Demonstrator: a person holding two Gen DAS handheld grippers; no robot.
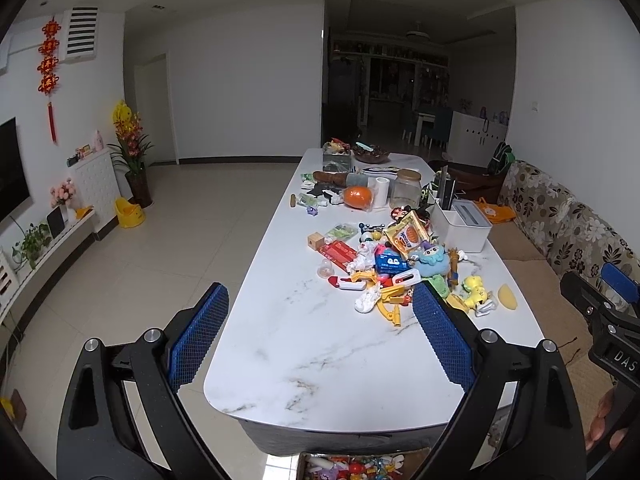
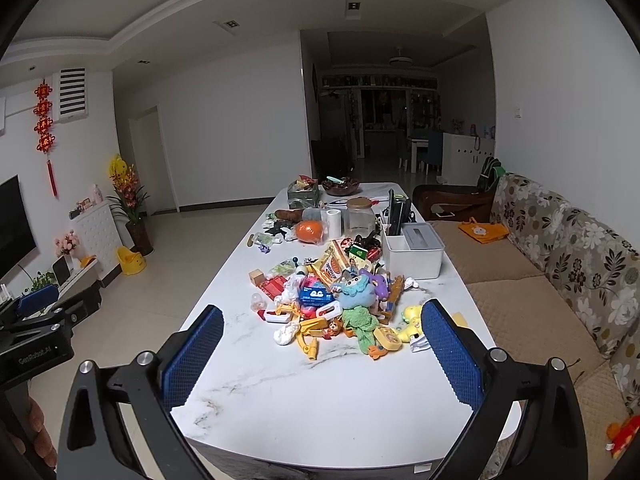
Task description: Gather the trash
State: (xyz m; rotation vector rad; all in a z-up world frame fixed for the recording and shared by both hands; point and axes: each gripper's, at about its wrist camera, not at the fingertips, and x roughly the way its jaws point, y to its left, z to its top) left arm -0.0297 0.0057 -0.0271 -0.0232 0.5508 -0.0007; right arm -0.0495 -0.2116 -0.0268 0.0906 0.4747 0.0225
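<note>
A heap of toys and litter lies mid-way along the white marble table [image 1: 320, 364] [image 2: 320, 404]. In it I see a crumpled white tissue [image 1: 366, 302] [image 2: 286, 334], a yellow snack wrapper [image 1: 405, 236] [image 2: 331, 265], a red packet [image 1: 340, 254] [image 2: 276, 285] and a green wrapper [image 1: 342, 232] [image 2: 282, 268]. My left gripper [image 1: 320, 296] hovers open over the near end of the table, short of the heap, holding nothing. My right gripper [image 2: 323, 312] is open too, empty, just before the heap. Each gripper shows at the edge of the other's view.
A white organiser box [image 1: 460, 226] [image 2: 412, 248], glass jar [image 1: 406, 188], paper roll [image 2: 334, 222] and orange ball [image 1: 358, 197] stand farther along the table. A floral sofa [image 2: 560, 260] runs along the right. A toy box [image 1: 352, 466] sits below the table's near end.
</note>
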